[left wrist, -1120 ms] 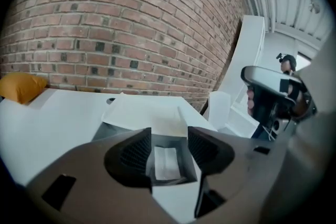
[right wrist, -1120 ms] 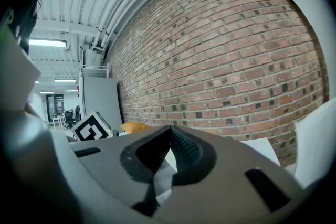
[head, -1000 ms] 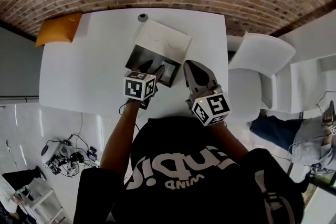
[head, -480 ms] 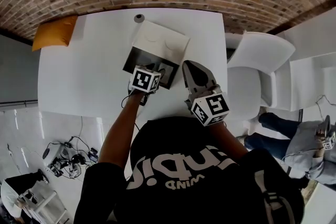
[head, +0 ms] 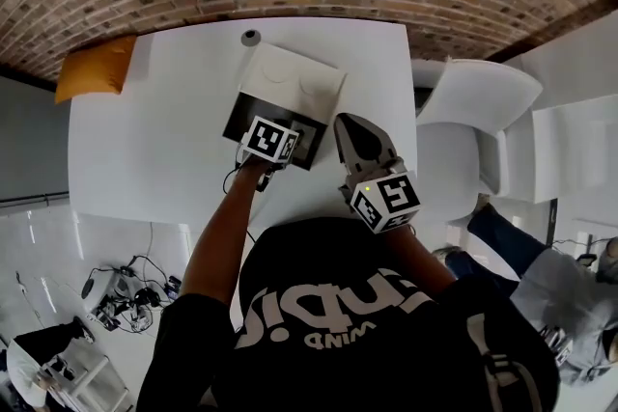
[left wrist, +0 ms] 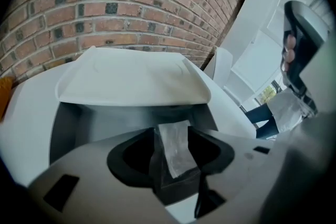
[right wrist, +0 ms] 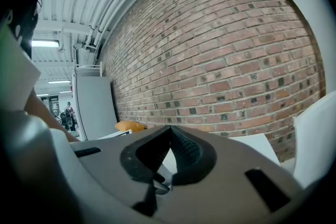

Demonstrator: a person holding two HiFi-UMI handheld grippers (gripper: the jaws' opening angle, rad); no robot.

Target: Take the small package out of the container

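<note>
One package (left wrist: 177, 150), seemingly, in left gripper (left wrist: 175, 136)

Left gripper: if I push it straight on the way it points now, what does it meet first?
Likely the container, its grey back wall just under the raised white lid. The left gripper is shut on the small package and aims into the open container; depth is hard to judge.

Your black short-sleeved shirt (head: 367, 323) bears white lettering; your left gripper (left wrist: 176, 139) and right gripper (right wrist: 169, 134) are grey, with black-and-white marker cubes (head: 384, 201)
</note>
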